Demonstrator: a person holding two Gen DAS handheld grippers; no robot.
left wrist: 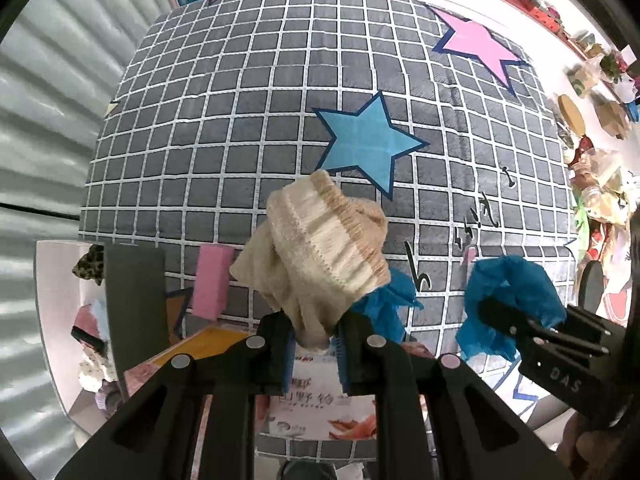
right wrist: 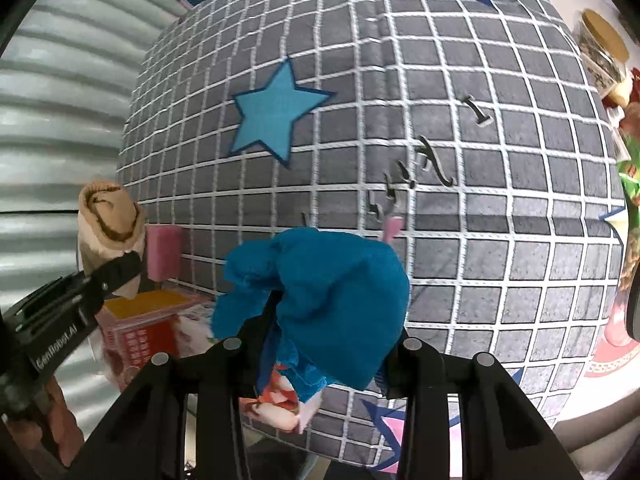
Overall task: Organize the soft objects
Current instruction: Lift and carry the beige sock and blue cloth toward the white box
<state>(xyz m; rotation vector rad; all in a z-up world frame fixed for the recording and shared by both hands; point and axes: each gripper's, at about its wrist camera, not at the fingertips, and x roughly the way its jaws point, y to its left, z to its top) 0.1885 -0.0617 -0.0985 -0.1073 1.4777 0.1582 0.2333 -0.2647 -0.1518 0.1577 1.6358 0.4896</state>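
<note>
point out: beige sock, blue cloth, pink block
beige sock (left wrist: 324, 240), left wrist view, on its ribbed cuff above the left tongs.
blue cloth (right wrist: 332, 296), right wrist view, on the bunched middle held in the right tongs.
pink block (left wrist: 212, 280), left wrist view, on its front face.

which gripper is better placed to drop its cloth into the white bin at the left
Left, probably. The left gripper, shut on the beige sock, has the white bin on its side; the right gripper holds the blue cloth farther right.
</note>
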